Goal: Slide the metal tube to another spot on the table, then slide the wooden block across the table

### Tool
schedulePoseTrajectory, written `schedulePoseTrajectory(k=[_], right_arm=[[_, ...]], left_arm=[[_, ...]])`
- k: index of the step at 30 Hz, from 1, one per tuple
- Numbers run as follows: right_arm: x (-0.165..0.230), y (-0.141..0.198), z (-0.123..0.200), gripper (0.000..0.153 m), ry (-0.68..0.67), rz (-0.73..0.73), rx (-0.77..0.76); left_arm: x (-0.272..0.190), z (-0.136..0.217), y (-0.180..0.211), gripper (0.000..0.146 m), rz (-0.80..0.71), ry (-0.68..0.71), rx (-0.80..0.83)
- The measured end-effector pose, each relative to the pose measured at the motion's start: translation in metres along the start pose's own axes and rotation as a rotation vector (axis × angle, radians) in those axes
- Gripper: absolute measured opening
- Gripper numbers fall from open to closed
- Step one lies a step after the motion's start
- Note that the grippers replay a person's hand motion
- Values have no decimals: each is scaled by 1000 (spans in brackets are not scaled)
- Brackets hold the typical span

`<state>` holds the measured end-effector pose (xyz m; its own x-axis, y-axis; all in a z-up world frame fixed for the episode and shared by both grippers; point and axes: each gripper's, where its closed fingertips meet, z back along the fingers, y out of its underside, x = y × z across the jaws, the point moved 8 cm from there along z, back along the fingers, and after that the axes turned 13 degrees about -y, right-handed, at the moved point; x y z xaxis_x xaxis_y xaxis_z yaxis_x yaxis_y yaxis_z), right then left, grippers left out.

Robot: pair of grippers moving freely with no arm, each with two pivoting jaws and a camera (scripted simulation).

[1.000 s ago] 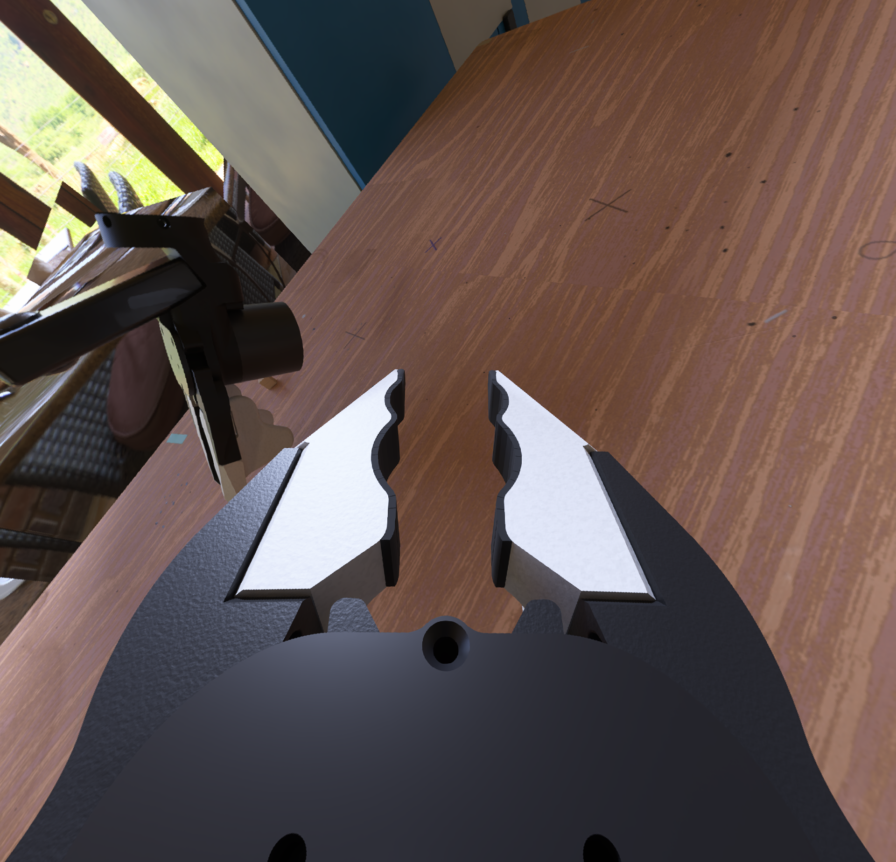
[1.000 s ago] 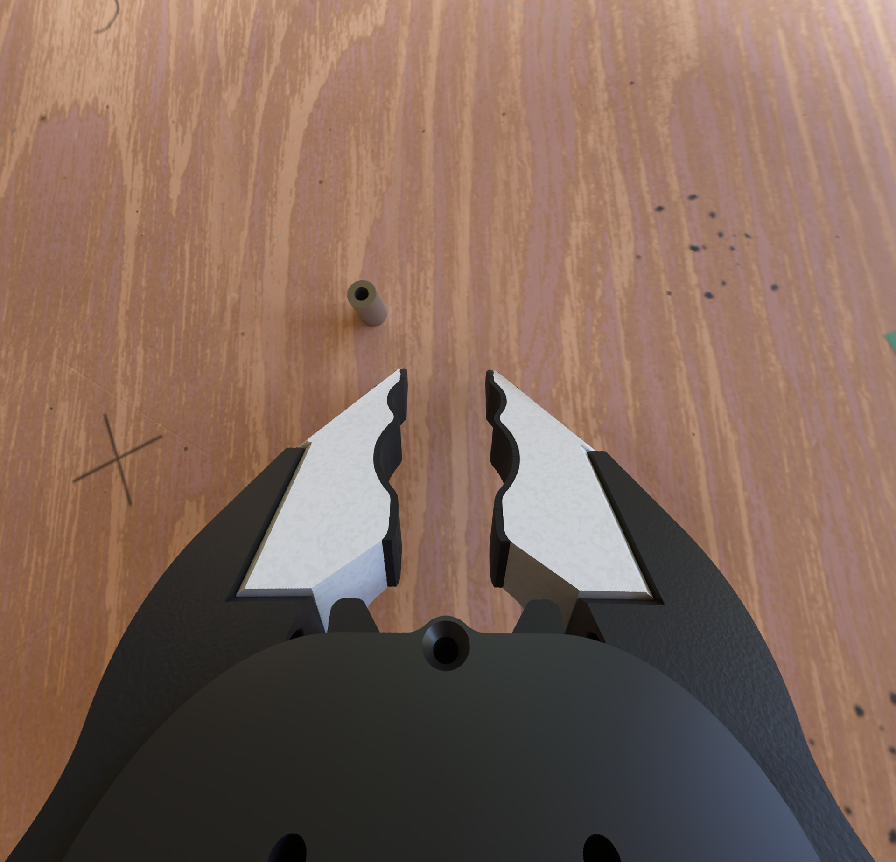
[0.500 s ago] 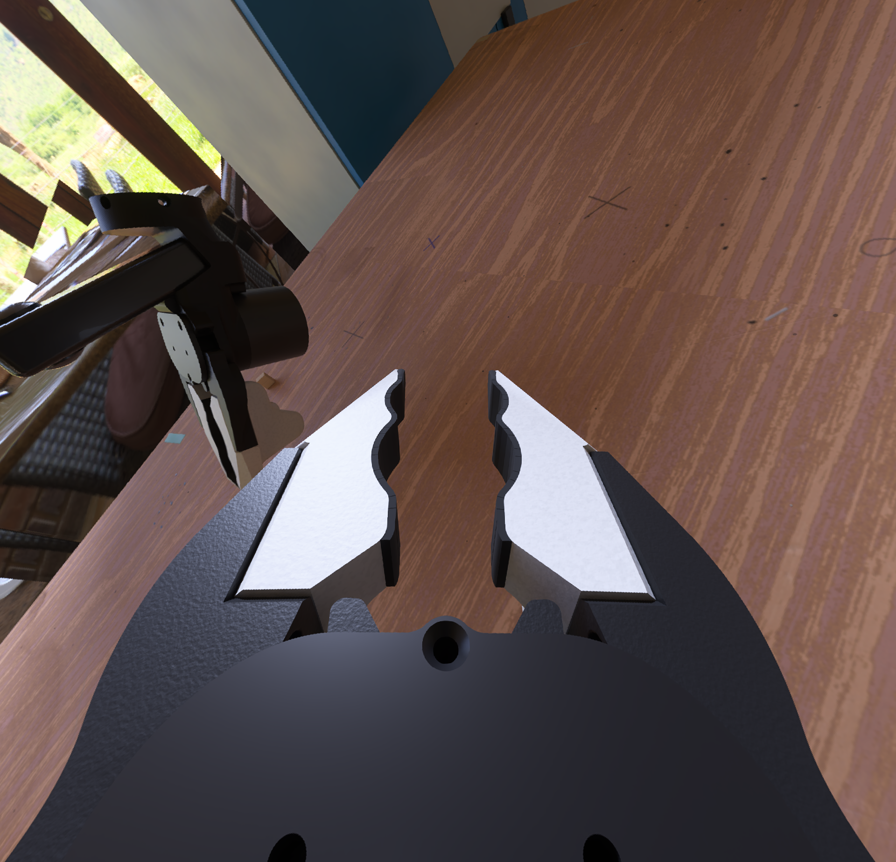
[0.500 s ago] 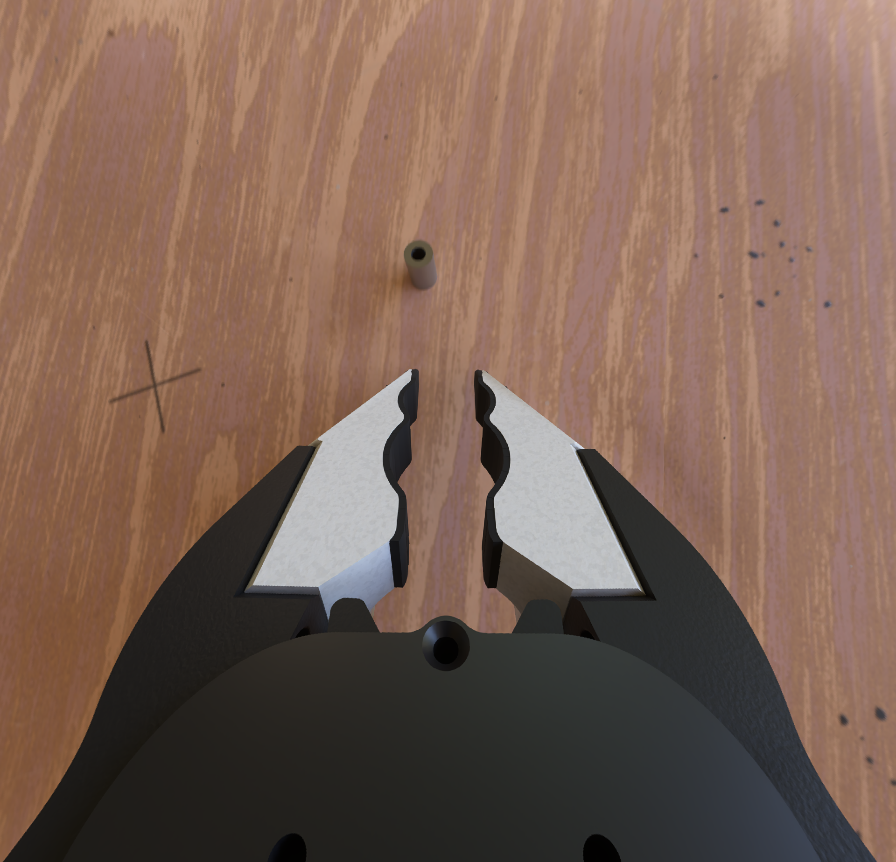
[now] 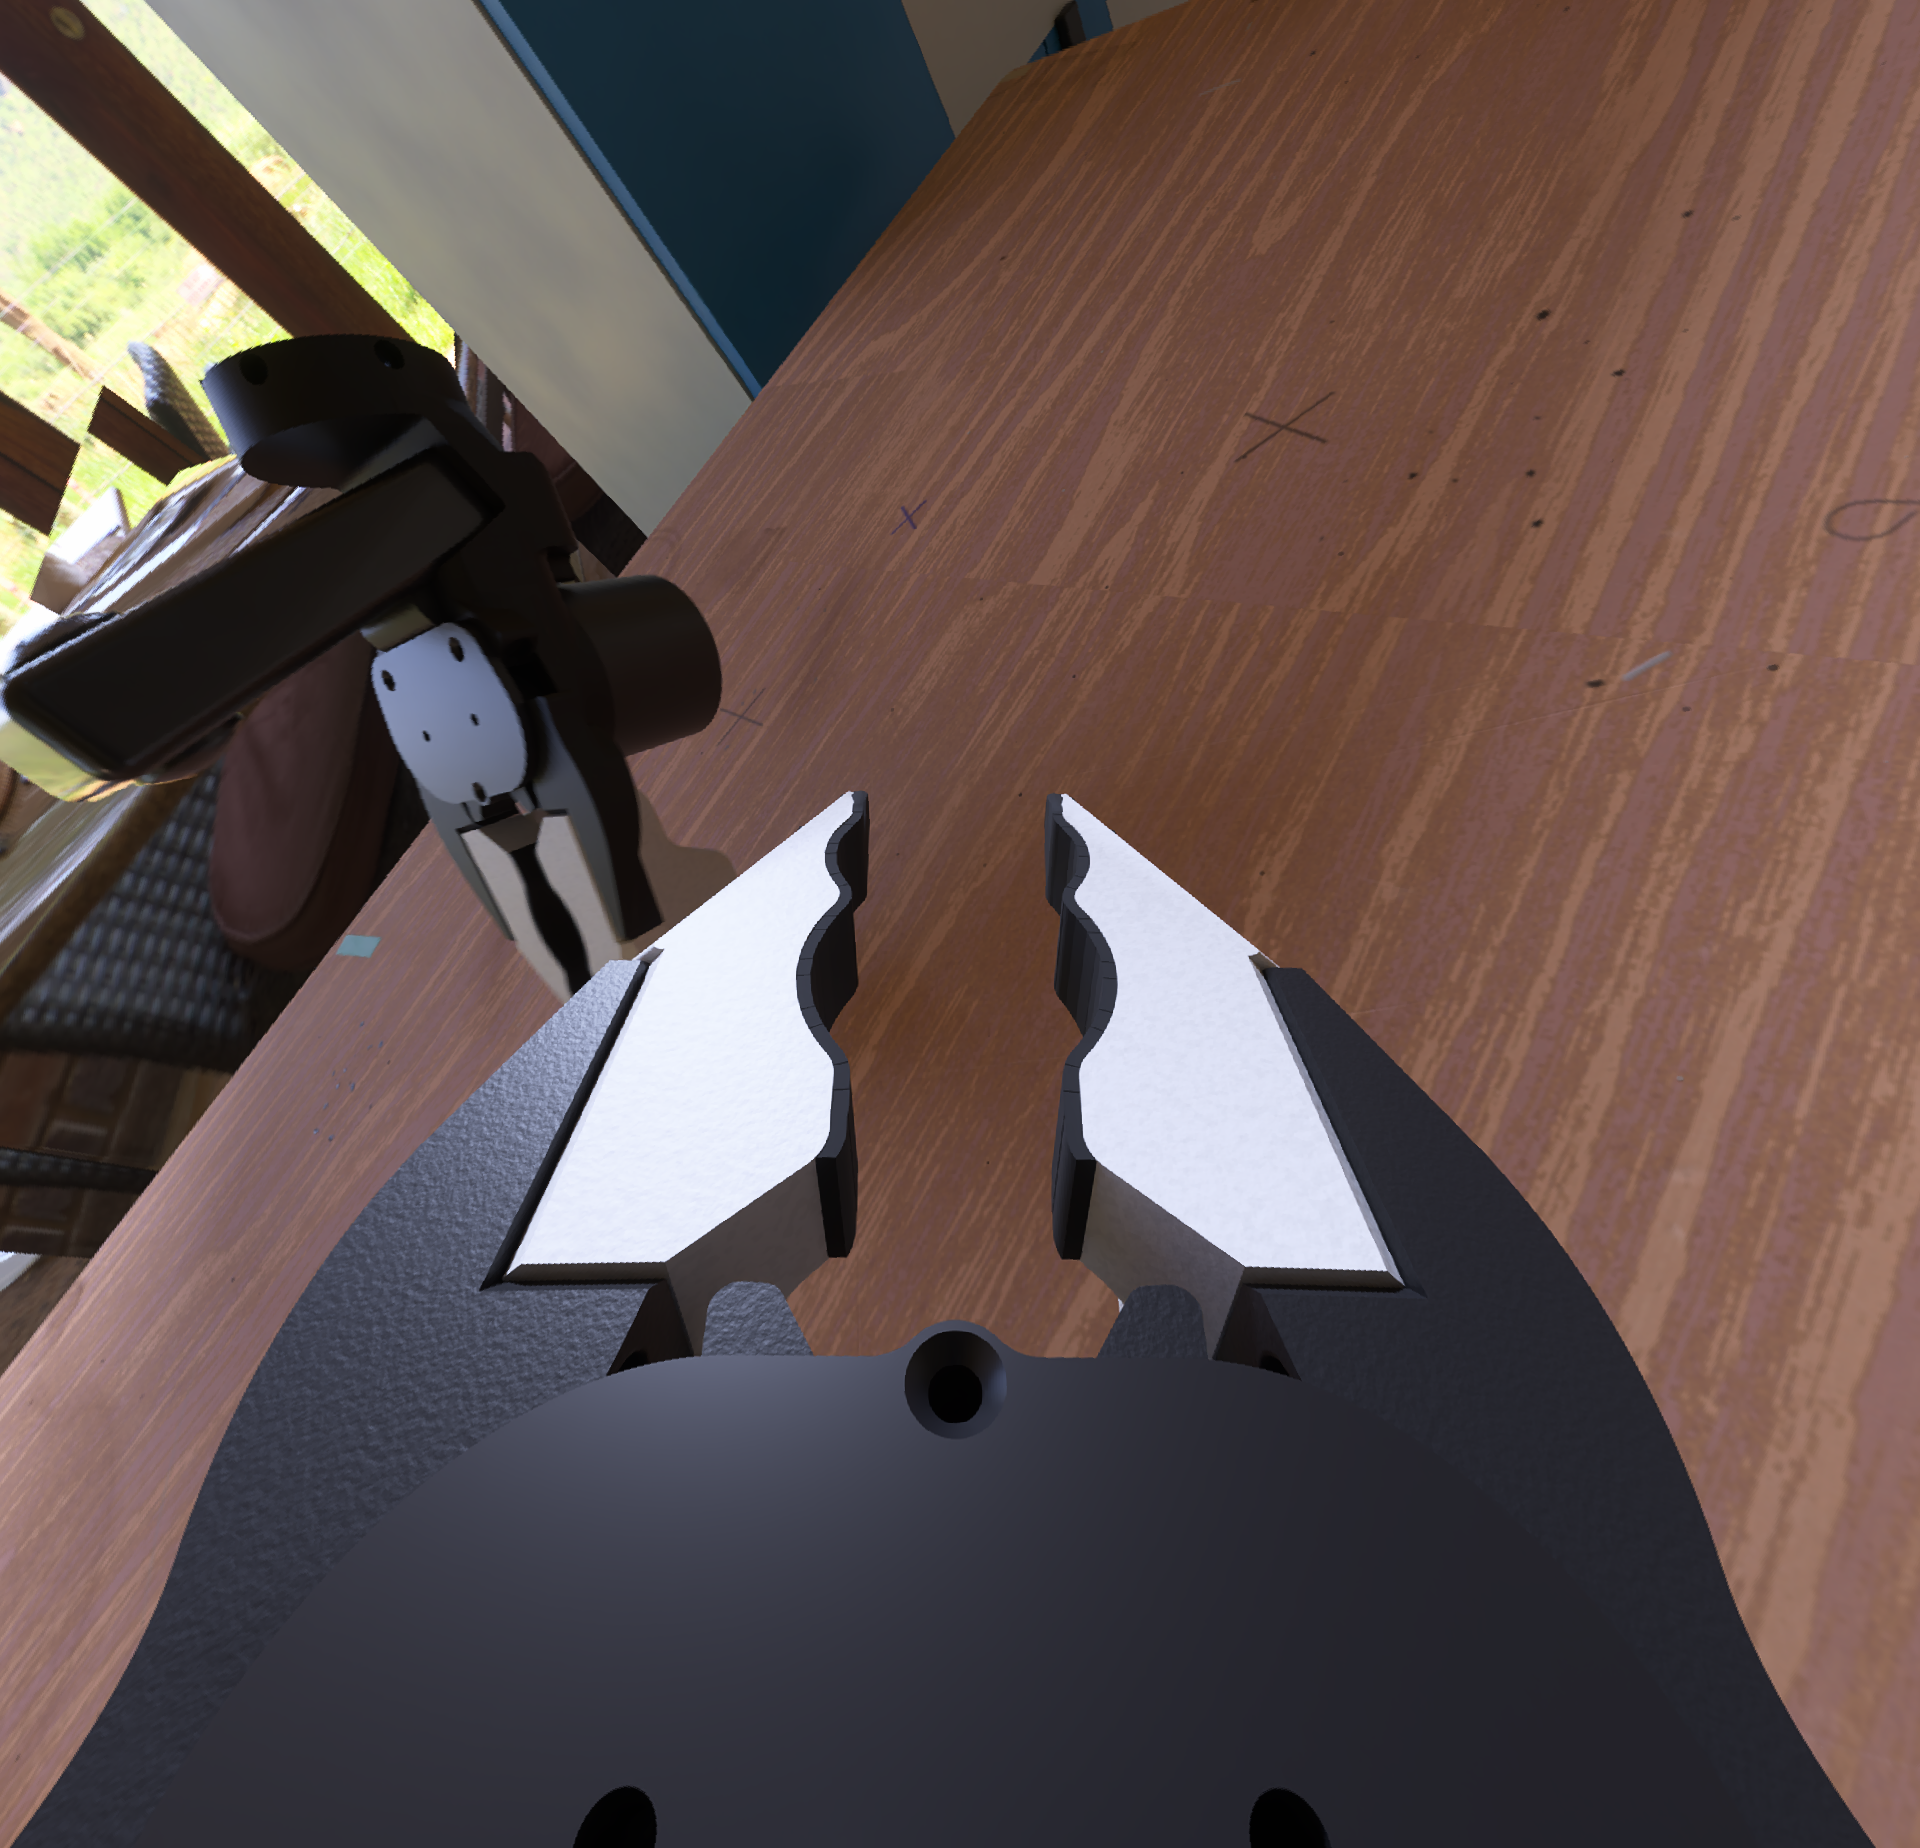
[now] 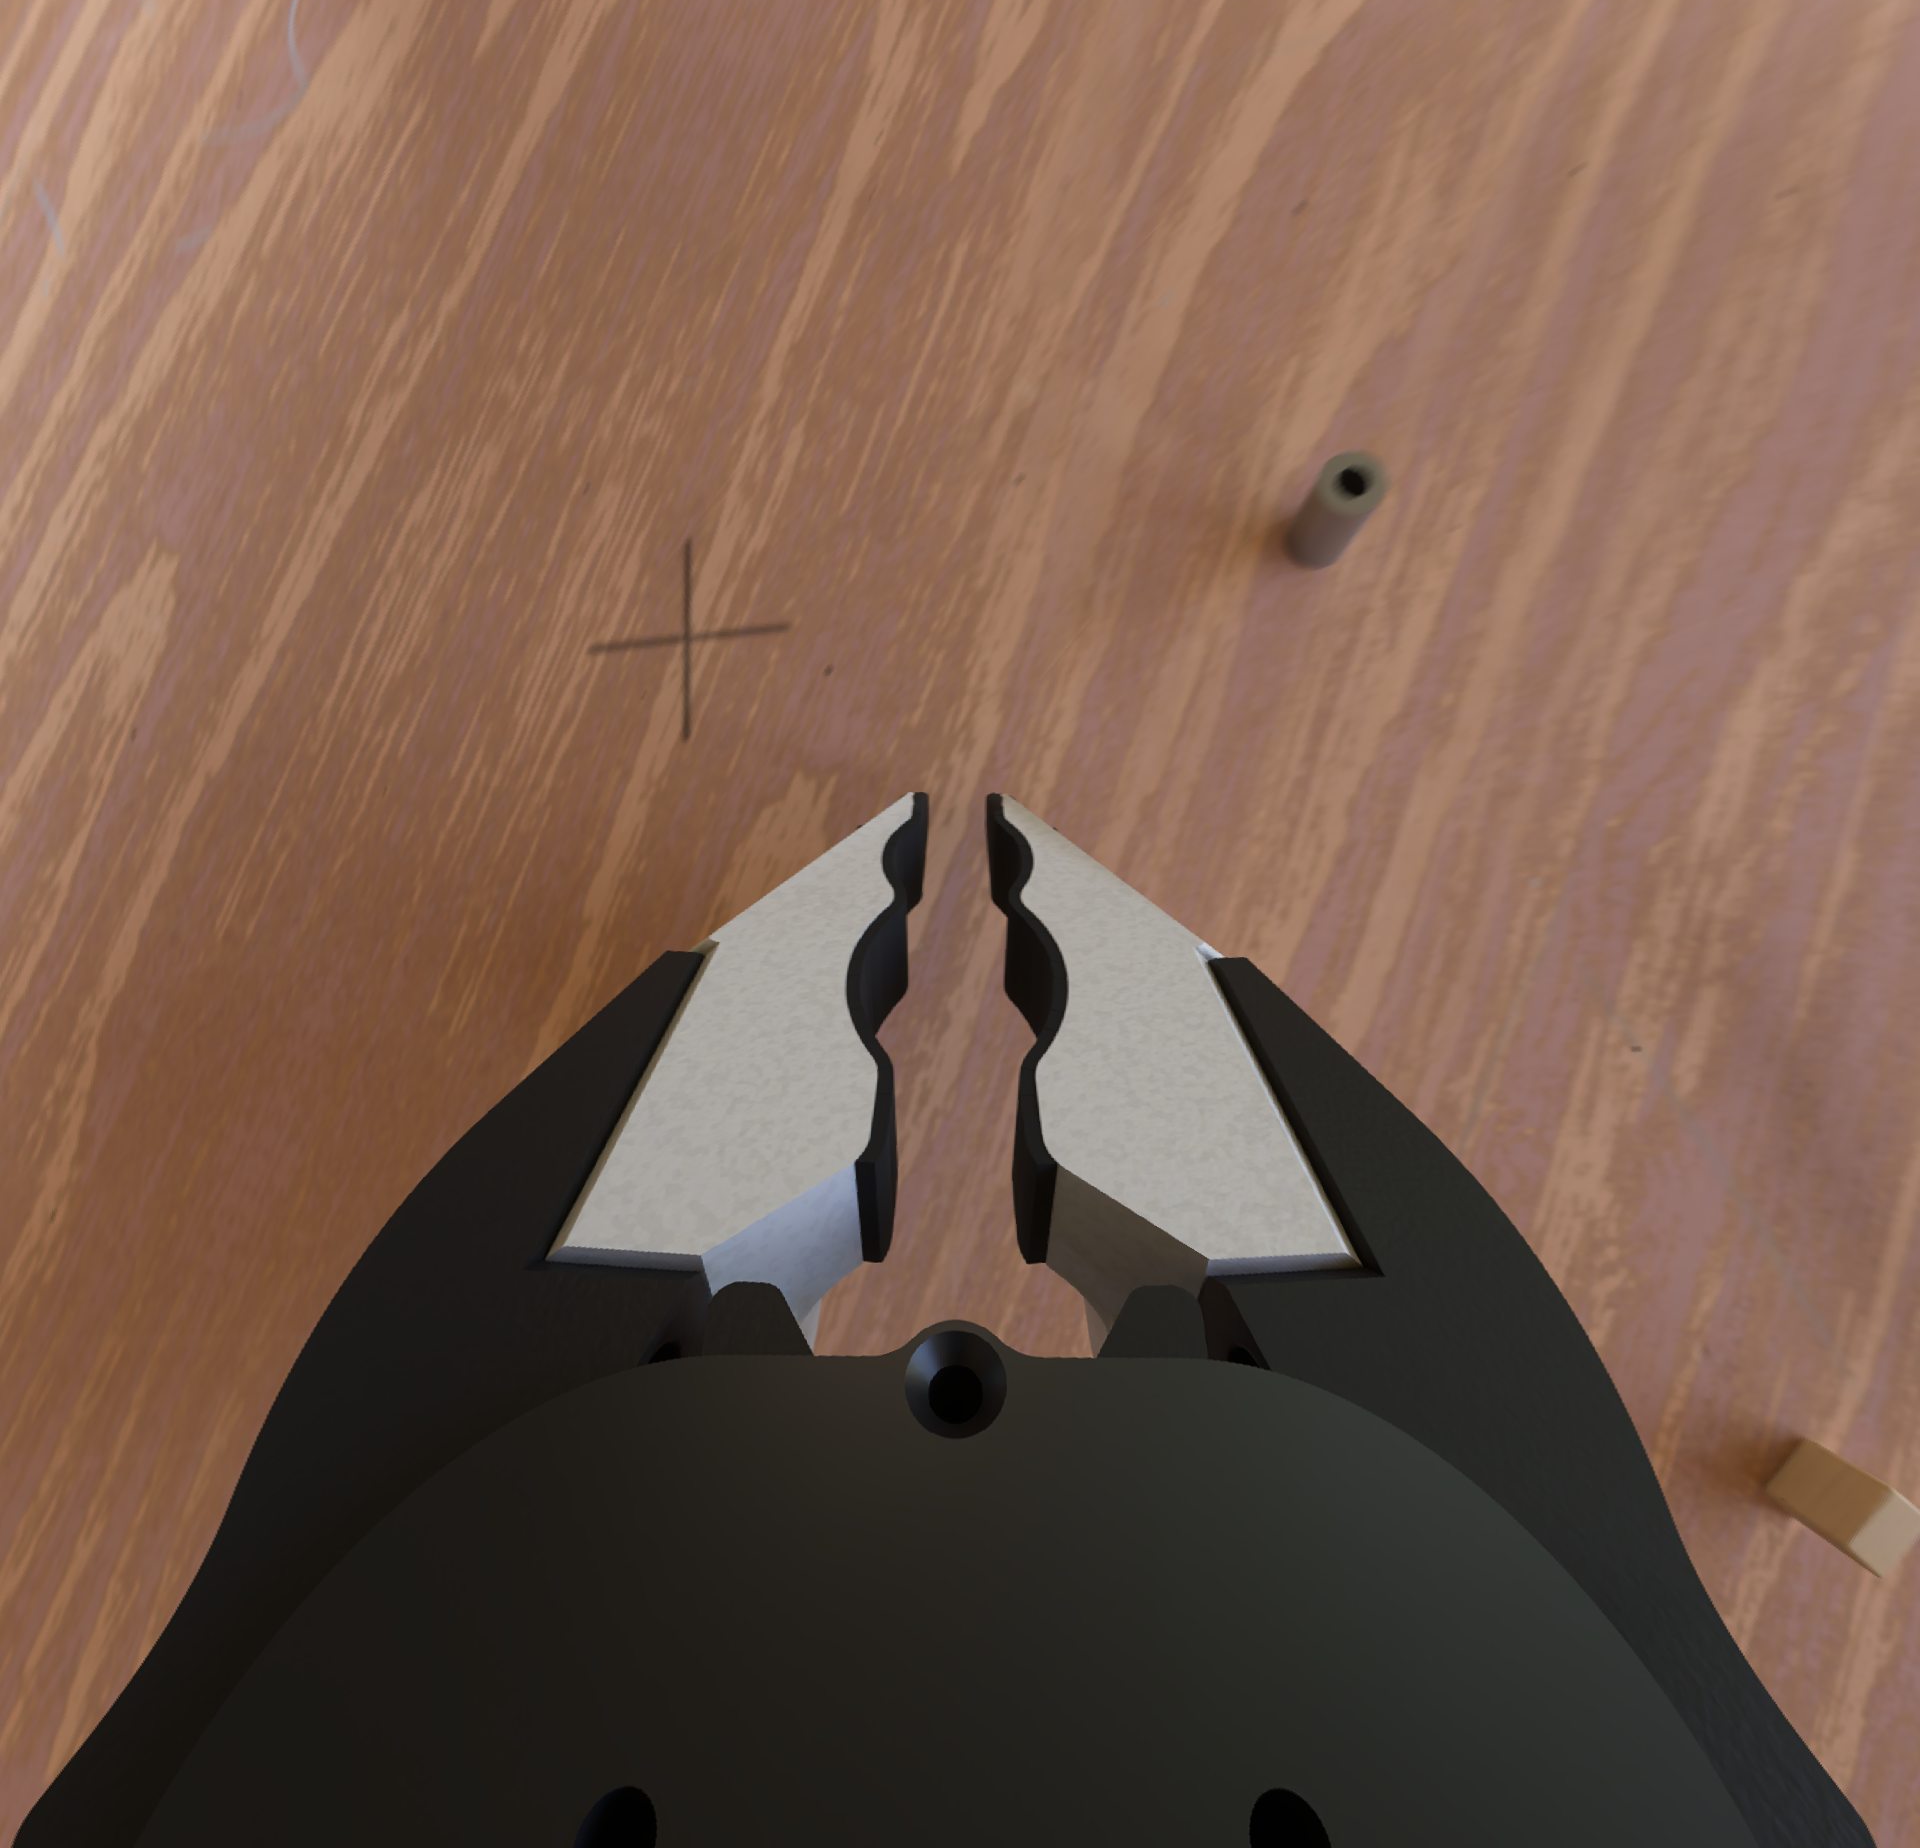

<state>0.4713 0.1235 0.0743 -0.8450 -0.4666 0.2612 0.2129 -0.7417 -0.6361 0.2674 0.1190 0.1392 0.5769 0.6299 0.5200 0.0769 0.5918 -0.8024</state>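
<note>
While the left gripper point(image 5: 954, 811) hangs above the wooden table point(image 5: 1455, 863) with its 2 fingers well apart and nothing between them, its own view shows neither the tube nor the block. Off to its left, near the table's edge, the right gripper point(image 5: 556, 951) points down at the wood, its 2 fingers drawn close. I count 4 pencilled crosses on the boards from here, and 1 small teal scrap by the edge.

From the right wrist view, the right gripper point(image 6: 956, 806) has its fingers nearly together, only a narrow slit between the tips, and they clamp nothing. 1 metal tube point(image 6: 1335, 510) stands upright ahead and to the right, well apart from the tips. 1 wooden block point(image 6: 1844, 1518) lies at the lower right edge, partly cut off by the frame. 1 pencilled cross point(image 6: 688, 637) sits just ahead and left of the fingers.

I judge the first step is in hand: lining up to push the tube, which looks untouched. The next move calls for swinging the narrowed tips right, setting them low beside the tube, and pushing gently so it slides rather than topples
</note>
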Motion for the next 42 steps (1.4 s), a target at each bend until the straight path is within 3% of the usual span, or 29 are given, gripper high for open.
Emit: schedulePoseTrajectory(k=[4, 8, 18, 24, 29, 39, 42], right_arm=[[-27, -16, 8, 29, 135, -80, -121], [-59, -28, 0, 42, 174, -125, -140], [-70, -40, -20, 13, 124, -78, -118], [-68, -42, -21, 12, 116, -53, -91], [-51, -34, -20, 12, 76, -34, -73], [36, -5, -20, 12, -38, 60, 36], [44, 1, 3, 28, 38, 32, -21]], left_arm=[[-2, 1, -2, 34, -8, 3, -10], [-1, 1, -2, 34, -8, -1, -10], [0, 1, 0, 34, 0, 1, -6], [-1, 0, 1, 34, -5, 3, -2], [-1, 0, 0, 34, -5, 5, -5], [-8, 3, -6, 33, -19, 23, -26], [-10, 3, -6, 33, -32, 23, -26]])
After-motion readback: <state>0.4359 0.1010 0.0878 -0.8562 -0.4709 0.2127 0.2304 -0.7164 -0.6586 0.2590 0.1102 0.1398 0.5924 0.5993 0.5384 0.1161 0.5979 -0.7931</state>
